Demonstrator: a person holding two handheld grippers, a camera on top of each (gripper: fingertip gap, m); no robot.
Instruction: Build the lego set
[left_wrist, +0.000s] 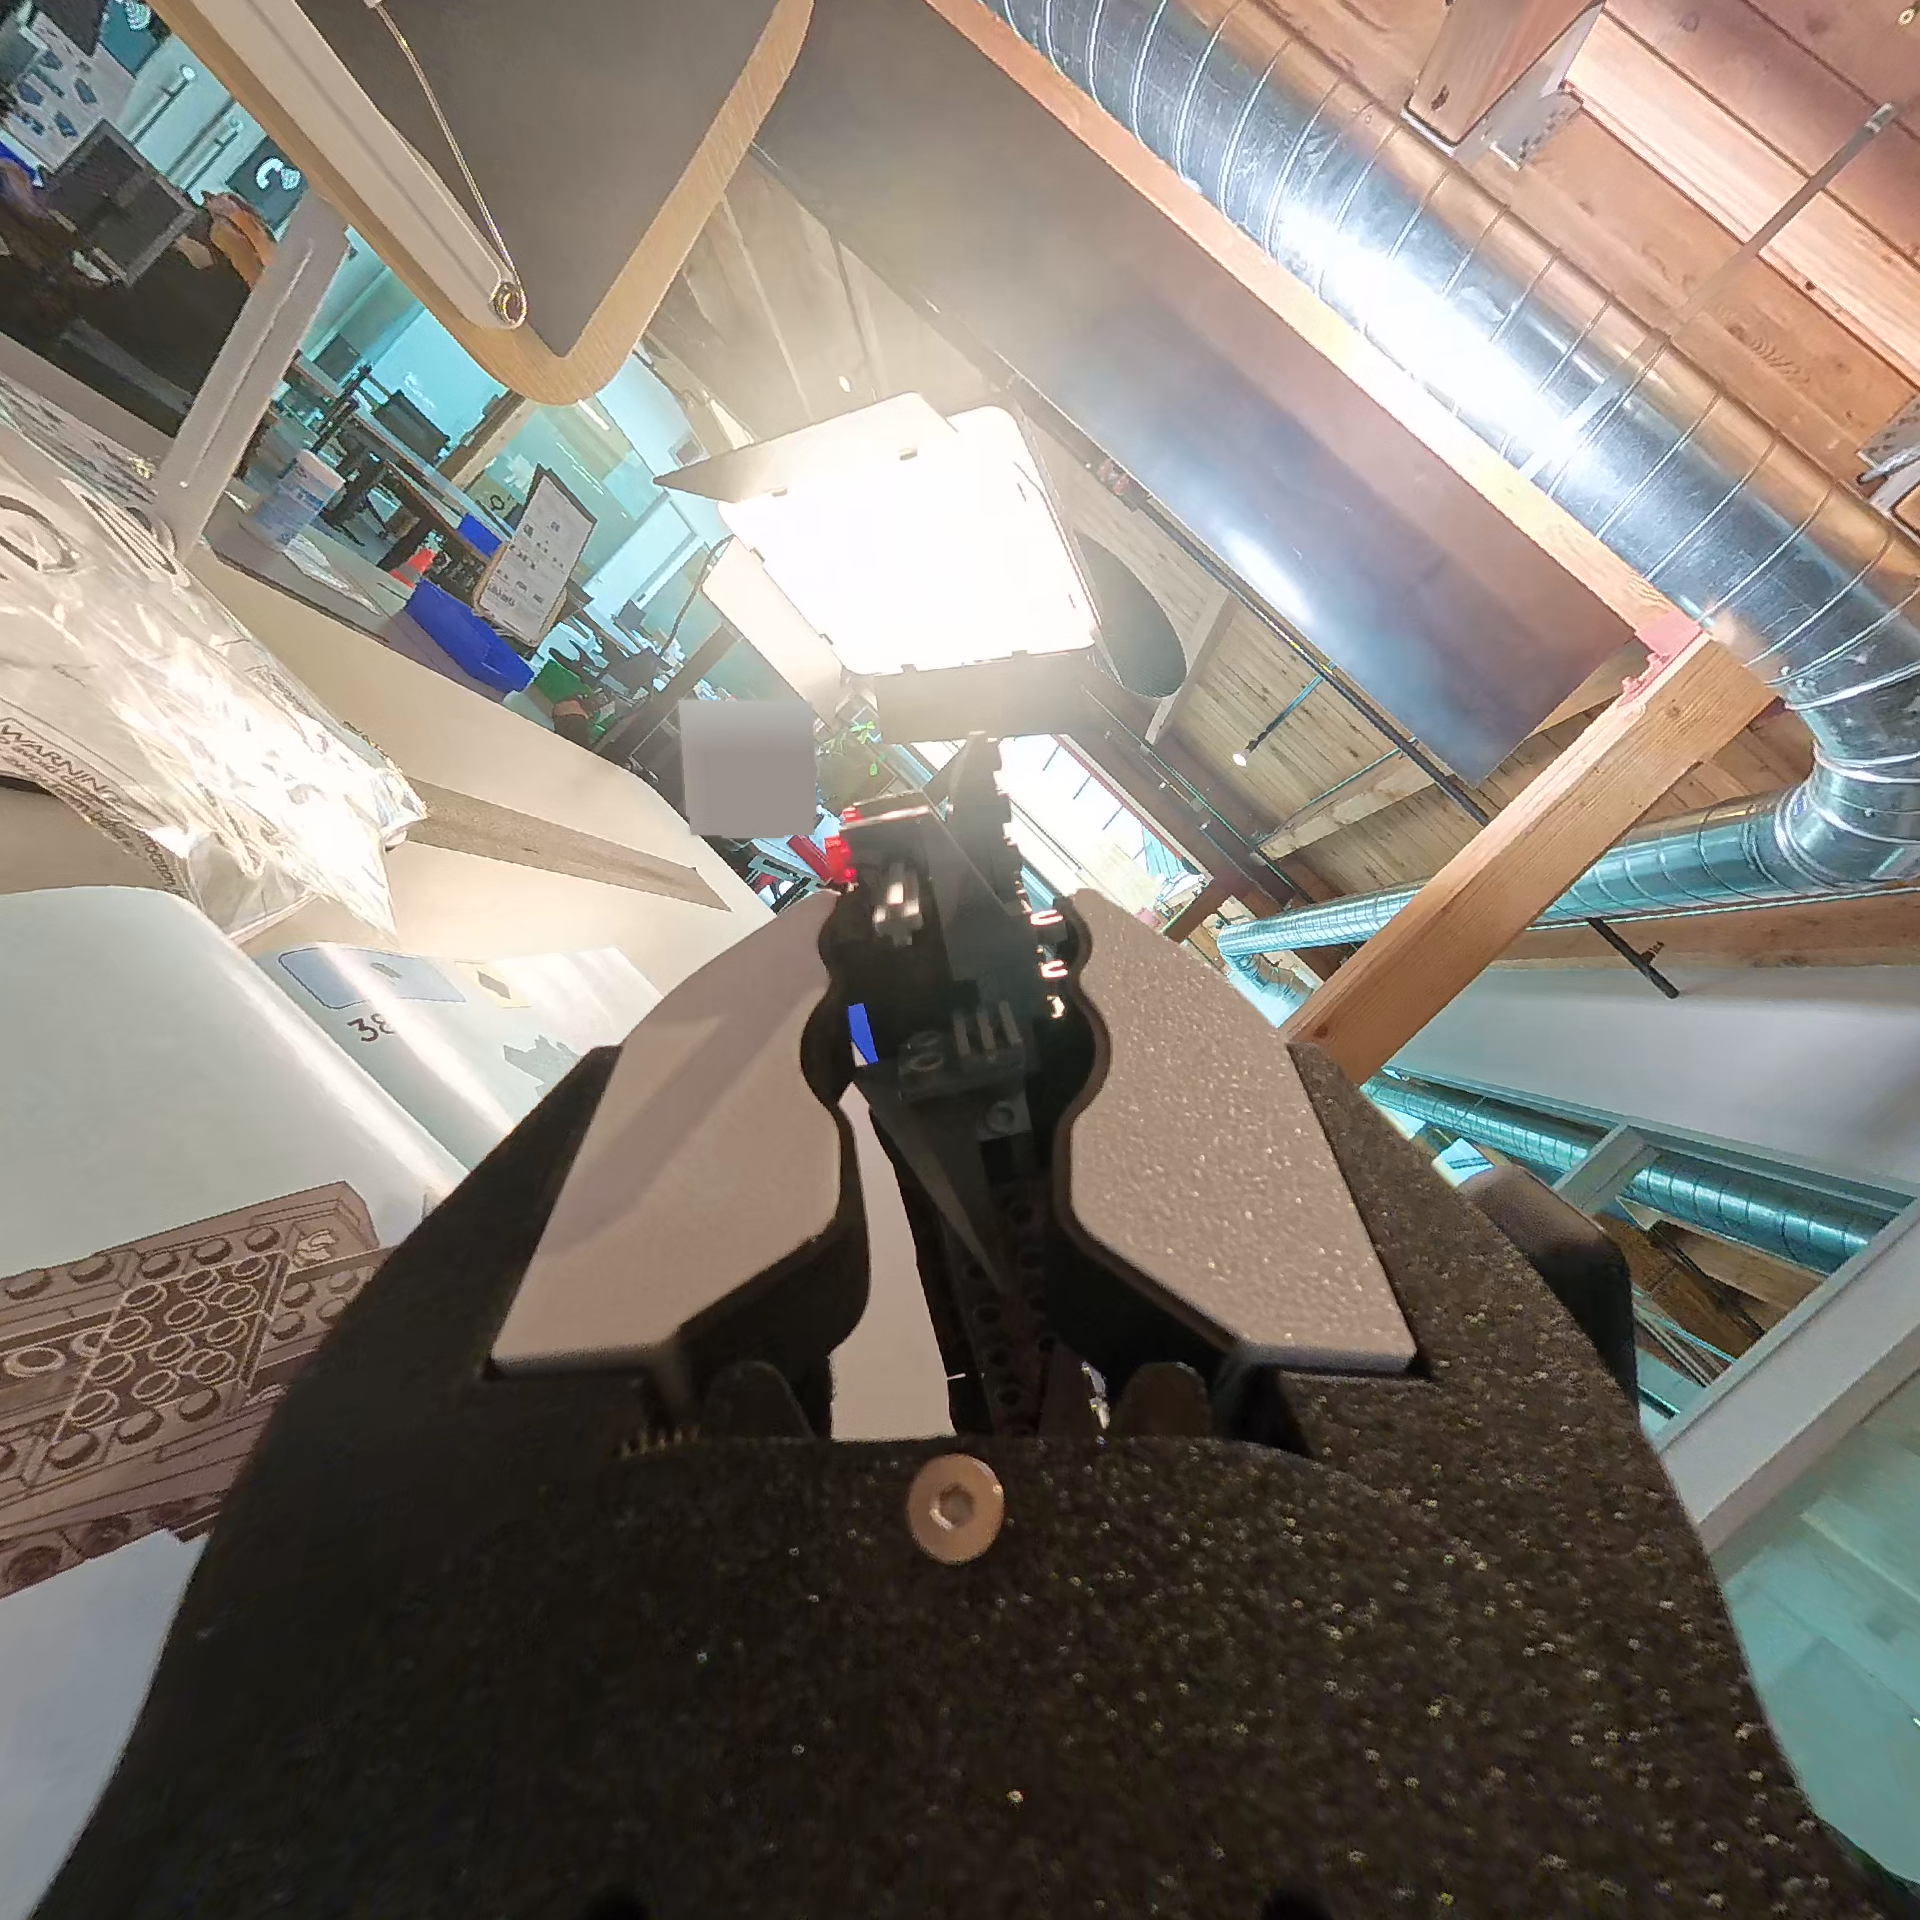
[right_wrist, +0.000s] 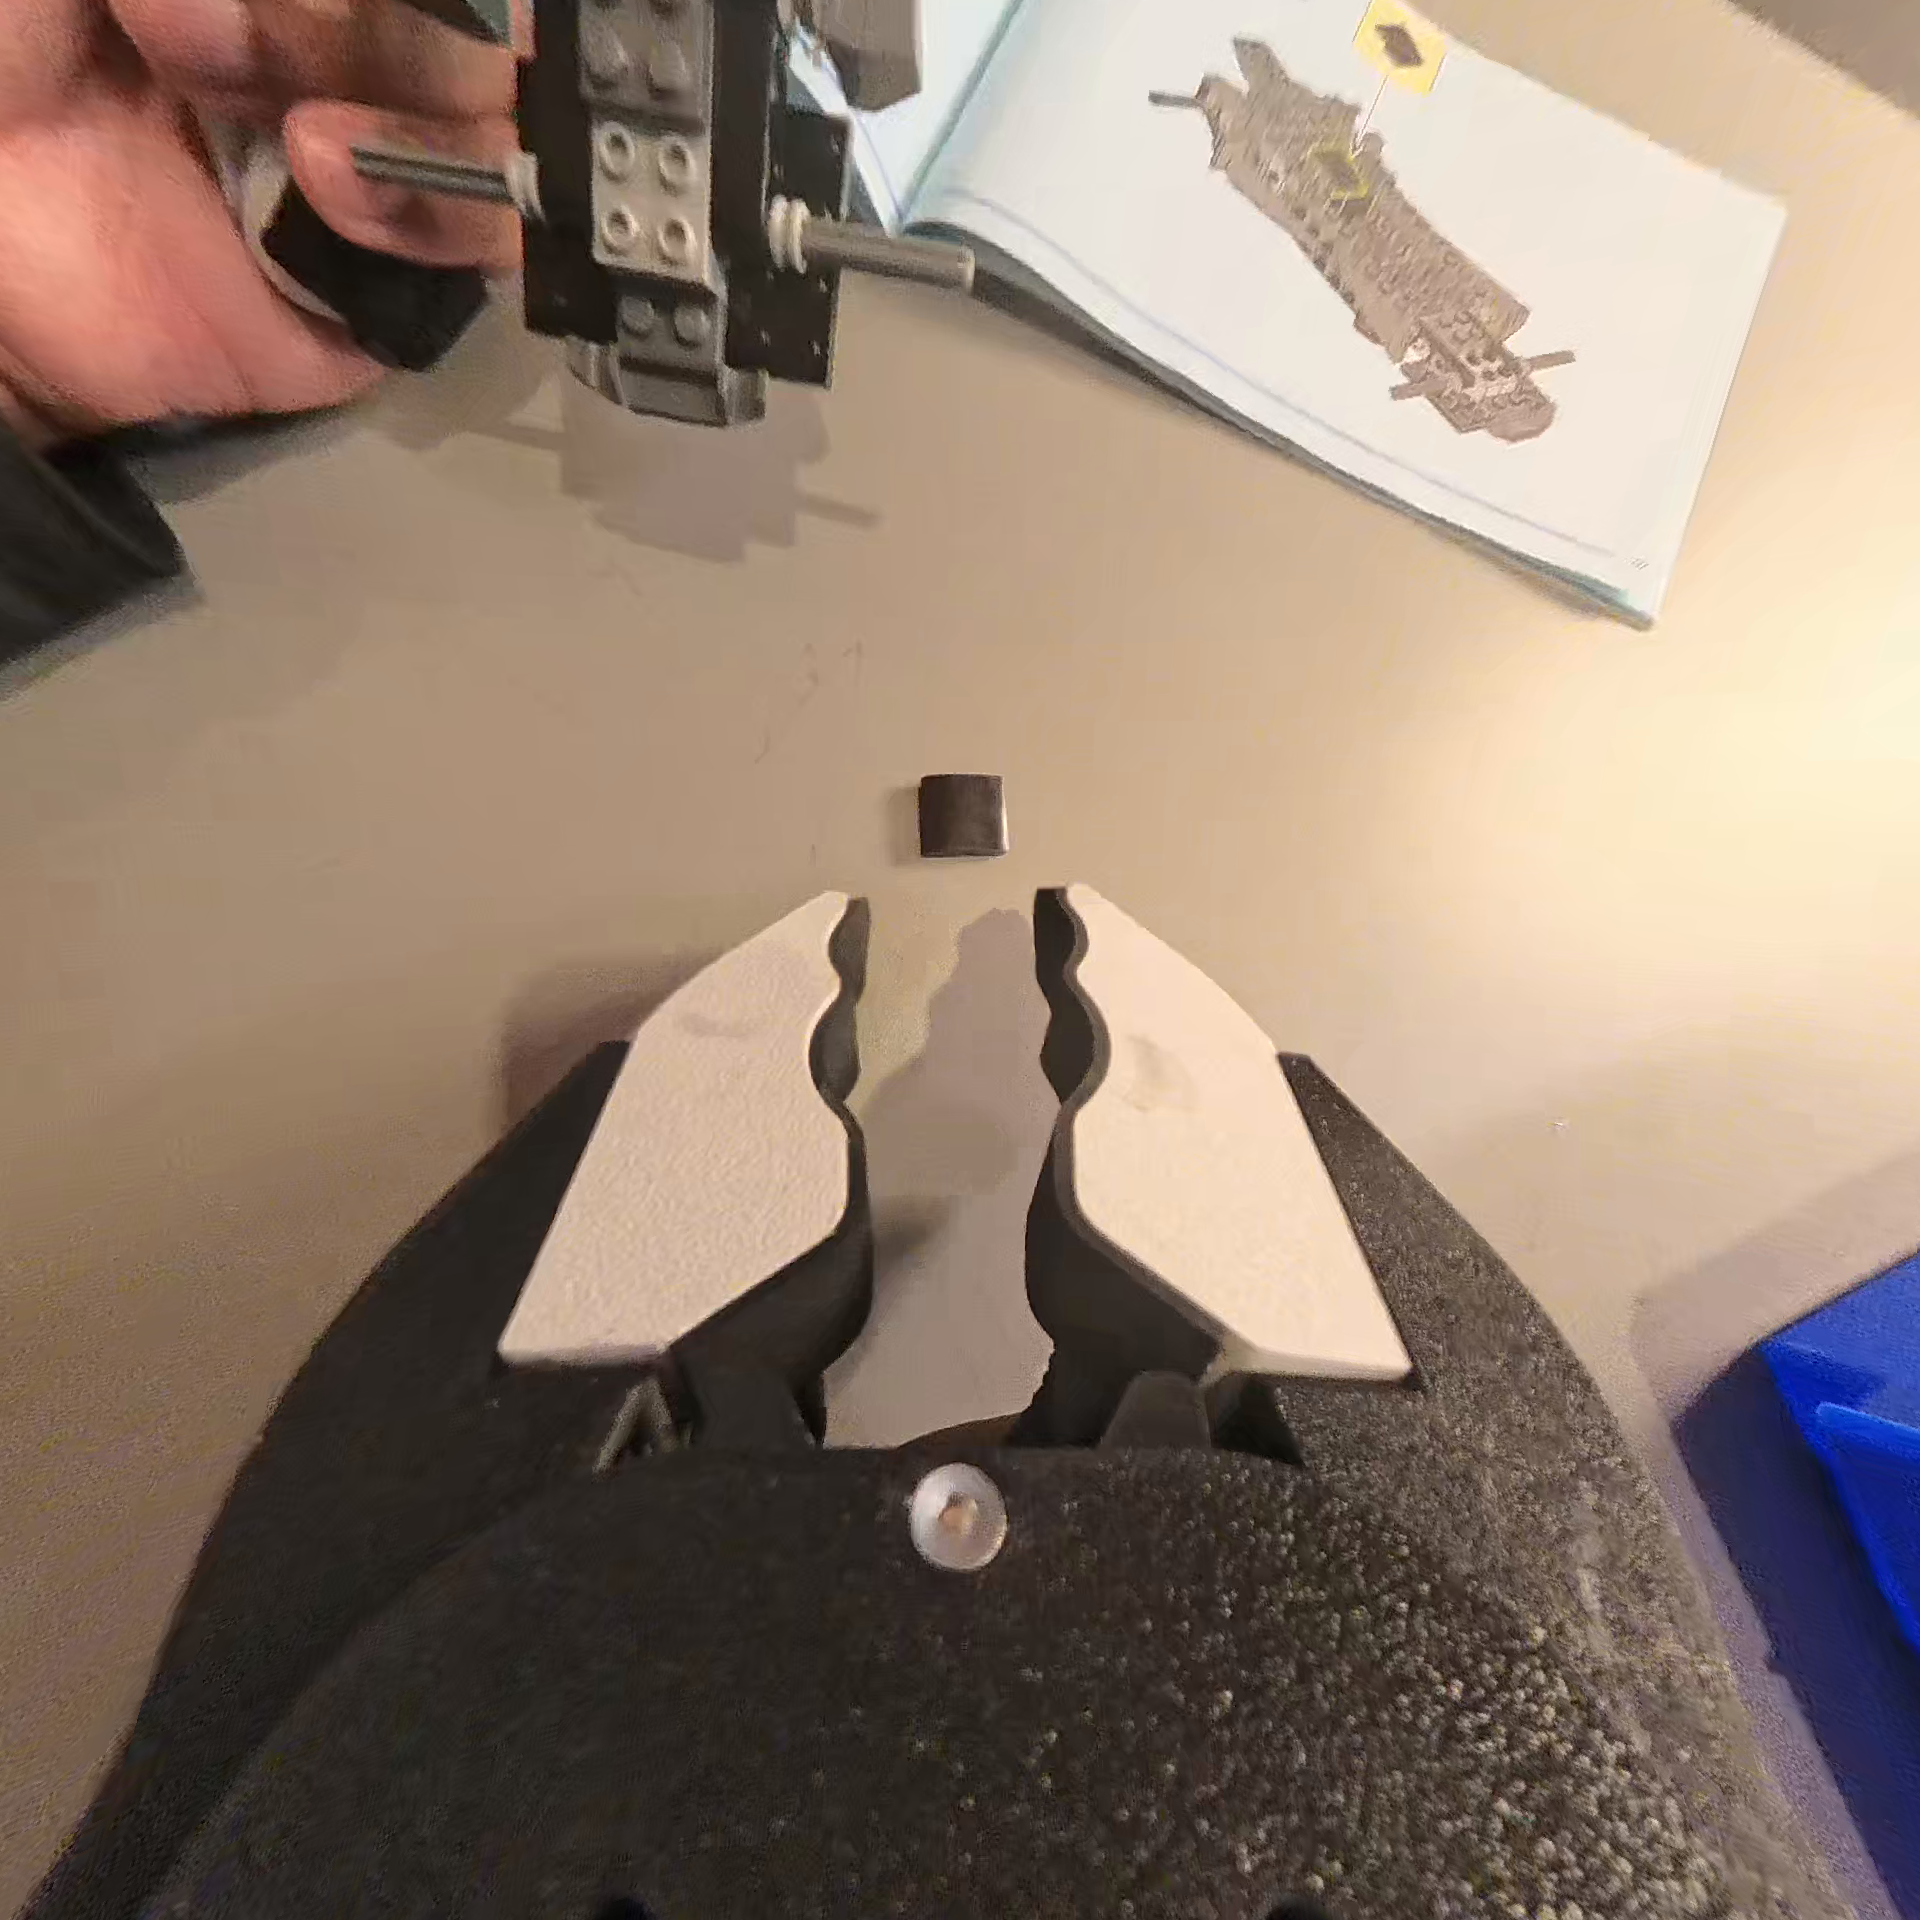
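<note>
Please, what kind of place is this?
Probably a shared workshop or office in a converted industrial building: metal air duct under wooden beams, a work table with a brick-building booklet.

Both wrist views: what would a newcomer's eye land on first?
In the left wrist view, the left gripper clamps a dark brick-built model, raised toward a glaring light panel. In the right wrist view, the open right gripper hovers just short of a small black piece on the beige table.

Left gripper (left_wrist: 951, 935) clamps a dark brick model (left_wrist: 940, 997), apparently pointing toward twelve o'clock; open booklet (left_wrist: 208, 1195) at nine.
</note>
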